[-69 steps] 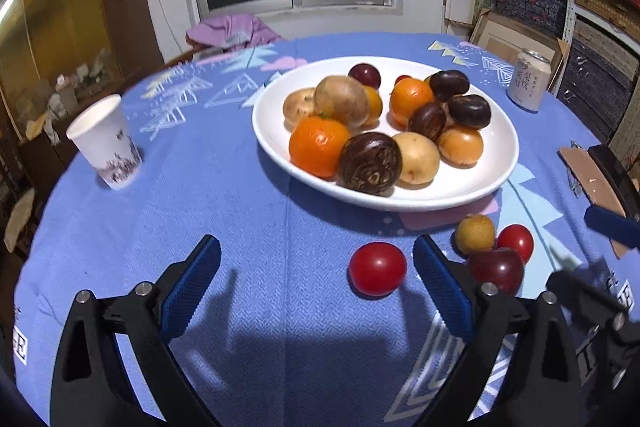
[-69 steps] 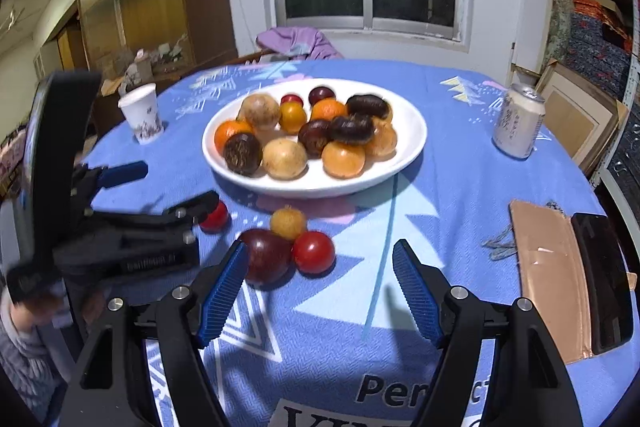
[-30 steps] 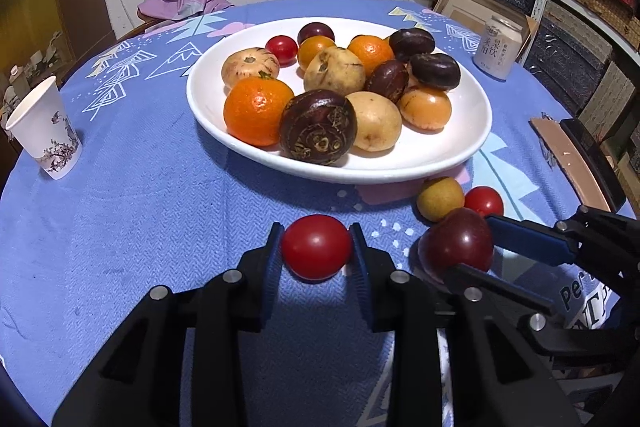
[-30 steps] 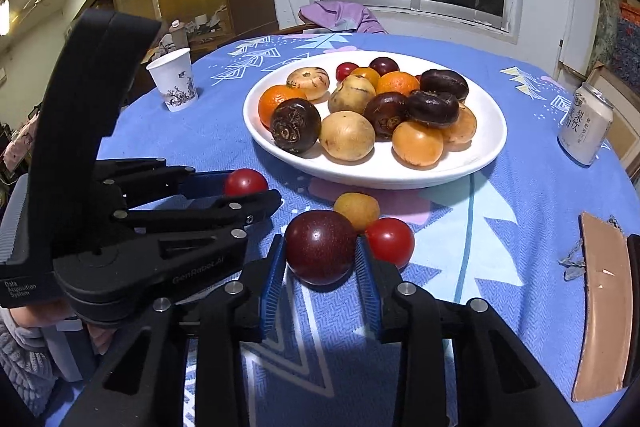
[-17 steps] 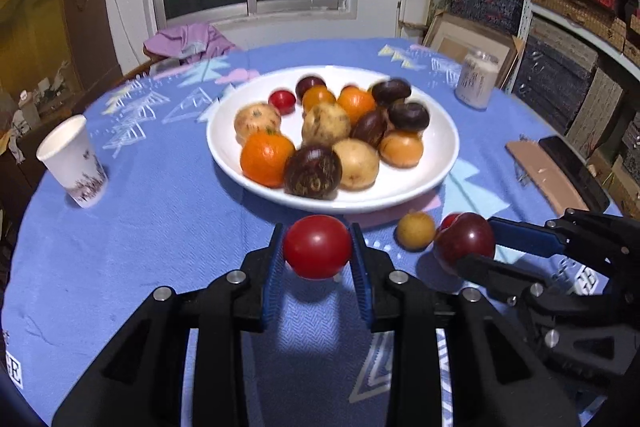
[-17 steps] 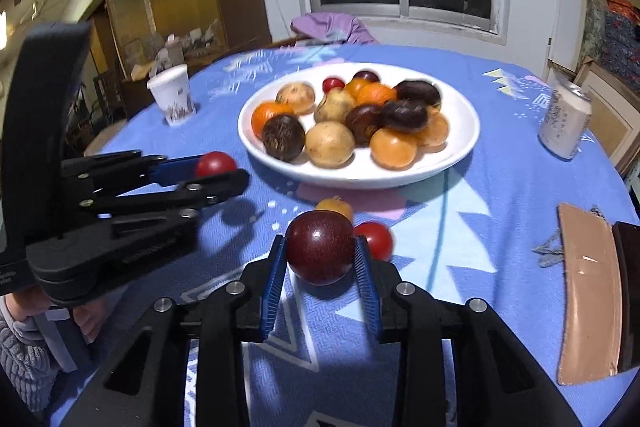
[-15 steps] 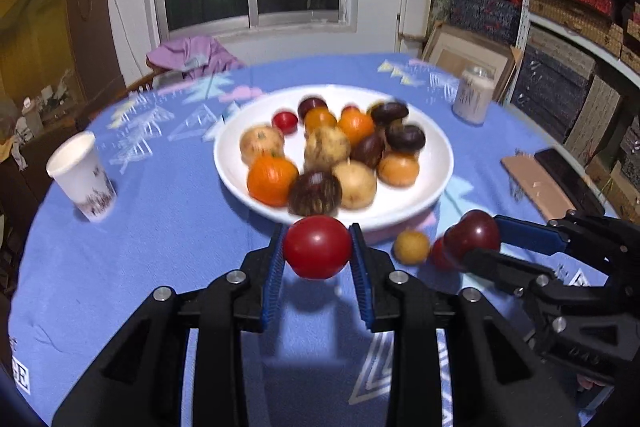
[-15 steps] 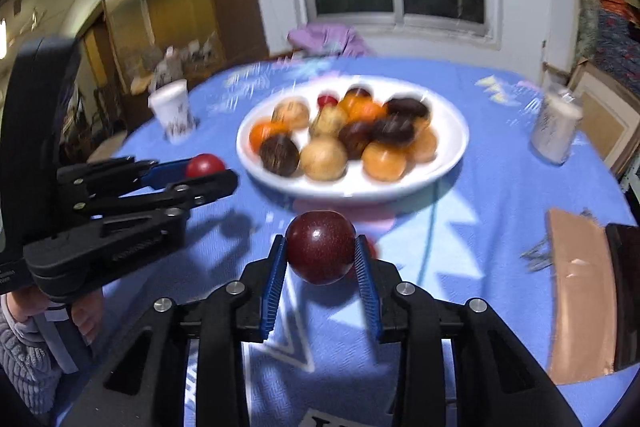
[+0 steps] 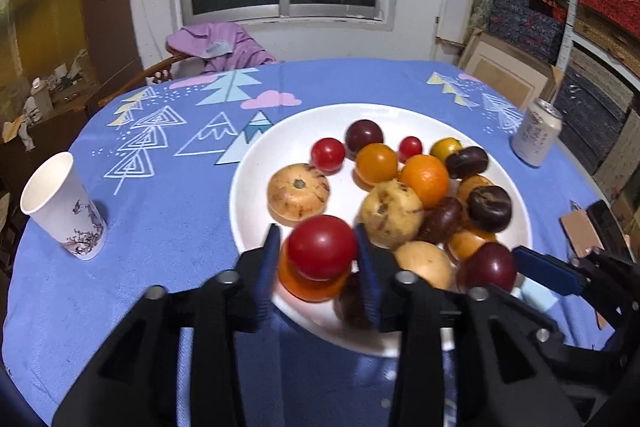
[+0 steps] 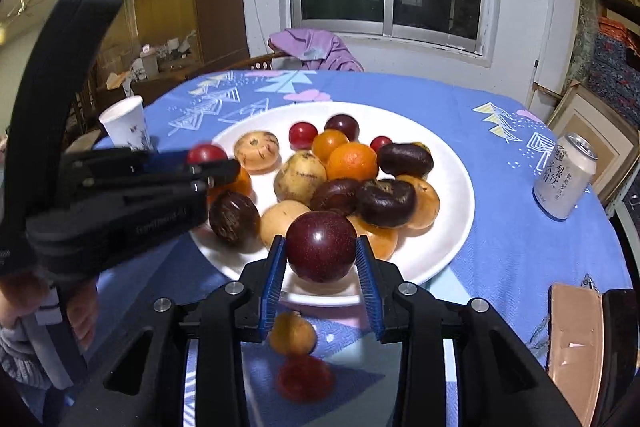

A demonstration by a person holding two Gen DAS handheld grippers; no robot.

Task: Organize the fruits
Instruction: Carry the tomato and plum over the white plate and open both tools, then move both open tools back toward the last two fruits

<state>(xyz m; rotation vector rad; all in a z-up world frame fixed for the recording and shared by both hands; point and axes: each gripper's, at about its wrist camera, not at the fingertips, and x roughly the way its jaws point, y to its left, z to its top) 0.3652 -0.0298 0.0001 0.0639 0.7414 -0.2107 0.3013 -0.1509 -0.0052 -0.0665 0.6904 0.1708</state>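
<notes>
A white plate (image 9: 256, 163) (image 10: 456, 183) holds several fruits on the blue tablecloth. My left gripper (image 9: 318, 259) is shut on a red tomato (image 9: 322, 246), held above the plate's near left part over an orange (image 9: 308, 285); the tomato also shows in the right wrist view (image 10: 206, 153). My right gripper (image 10: 321, 263) is shut on a dark red plum (image 10: 321, 251), held above the plate's near rim; the plum also shows in the left wrist view (image 9: 490, 267). A small yellow fruit (image 10: 292, 333) and a red tomato (image 10: 306, 377) lie on the cloth below the right gripper.
A paper cup (image 9: 64, 207) (image 10: 126, 125) stands at the left of the table. A drink can (image 9: 536, 137) (image 10: 564, 177) stands at the right. A brown wallet (image 10: 574, 347) and a dark phone lie near the right edge. A chair with purple cloth (image 9: 224, 45) is behind.
Both grippers closed on their fruits on the cloth, lifted them, and moved forward; each fruit now hangs over the plate.
</notes>
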